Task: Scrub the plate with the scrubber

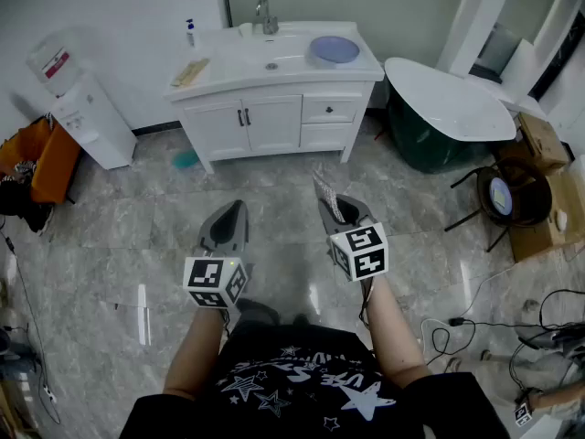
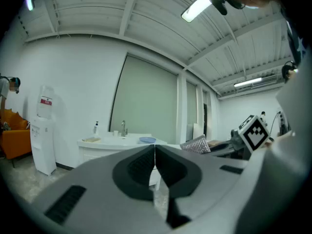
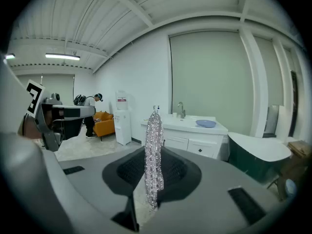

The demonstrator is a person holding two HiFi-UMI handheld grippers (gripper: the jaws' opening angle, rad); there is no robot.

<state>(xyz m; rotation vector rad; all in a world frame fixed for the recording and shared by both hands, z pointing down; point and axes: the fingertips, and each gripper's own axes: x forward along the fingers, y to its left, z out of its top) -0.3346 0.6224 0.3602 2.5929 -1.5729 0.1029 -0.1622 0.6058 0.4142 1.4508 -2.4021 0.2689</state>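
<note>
Silvery mesh scrubber (image 3: pixel 154 130) upright, pinched in the right gripper (image 3: pixel 155 152); blue plate (image 1: pixel 335 49) flat on the vanity counter (image 1: pixel 228 69).

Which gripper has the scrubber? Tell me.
The right gripper: its jaws are clamped on the silvery mesh scrubber. The left gripper is shut with nothing between its jaws.

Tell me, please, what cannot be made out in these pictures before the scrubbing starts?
- Plate on the vanity: too small and far in every view to tell whether it is dirty.
- Scrubber: edge-on in the right gripper view and partly behind the right gripper in the head view, so its face is unreadable.
- Bottle: label too small, head view.
</note>
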